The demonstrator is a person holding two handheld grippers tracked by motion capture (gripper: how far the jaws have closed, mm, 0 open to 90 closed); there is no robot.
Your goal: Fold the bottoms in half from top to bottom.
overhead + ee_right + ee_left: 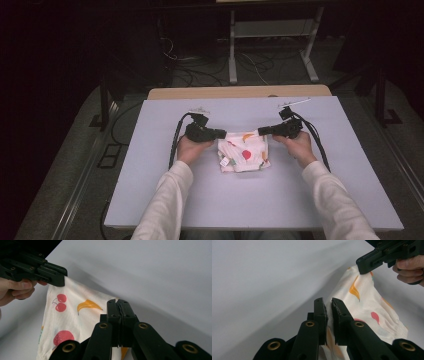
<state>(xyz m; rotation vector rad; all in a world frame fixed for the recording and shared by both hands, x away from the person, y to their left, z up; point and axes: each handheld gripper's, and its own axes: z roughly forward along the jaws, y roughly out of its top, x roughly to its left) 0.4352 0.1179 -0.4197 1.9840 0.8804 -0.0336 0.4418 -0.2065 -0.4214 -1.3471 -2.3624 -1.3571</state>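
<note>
Right, both grippers, L [222, 133] & R [261, 131], were clamped on the cloth's [244, 152] far corners; best kept taut & level w/ the table [165, 190], no slack.

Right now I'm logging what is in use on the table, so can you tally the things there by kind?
Fruit-print cloth: 1
Claws clamped on its upper corners: 2, left claw and right claw
Total: 3
</note>
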